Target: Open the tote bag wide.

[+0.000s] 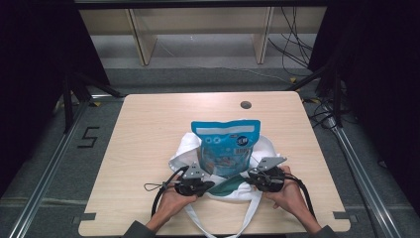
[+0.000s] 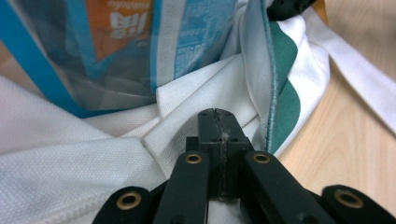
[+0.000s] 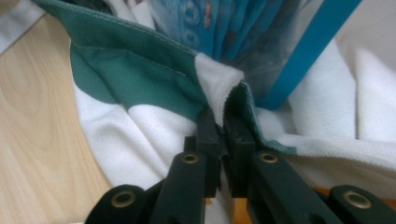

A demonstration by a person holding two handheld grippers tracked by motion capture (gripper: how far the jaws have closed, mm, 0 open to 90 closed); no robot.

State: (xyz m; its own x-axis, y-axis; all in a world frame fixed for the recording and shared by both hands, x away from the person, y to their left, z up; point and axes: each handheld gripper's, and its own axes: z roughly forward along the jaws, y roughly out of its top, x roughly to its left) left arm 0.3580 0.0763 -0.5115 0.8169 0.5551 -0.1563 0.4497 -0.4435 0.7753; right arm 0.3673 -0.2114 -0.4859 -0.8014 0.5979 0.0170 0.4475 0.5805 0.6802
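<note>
A white cloth bag (image 1: 184, 148) with a green rim (image 1: 227, 188) lies at the table's near middle. A blue snack pouch (image 1: 226, 145) sticks out of its far side. My left gripper (image 1: 210, 186) is at the near-left of the bag's mouth. In the left gripper view its jaws (image 2: 215, 115) are pressed together against a fold of white cloth (image 2: 187, 116); I cannot tell whether cloth is pinched between them. My right gripper (image 1: 246, 179) is at the near-right, and it (image 3: 219, 119) is shut on the green-and-white rim (image 3: 140, 70), which bunches up above the tips beside the pouch (image 3: 219, 28).
The bag's white straps (image 1: 247, 218) trail off the near table edge between the person's forearms. A round cable hole (image 1: 245, 104) sits near the far edge of the wooden table (image 1: 148, 124). Behind the table are shelf legs and loose cables on the floor.
</note>
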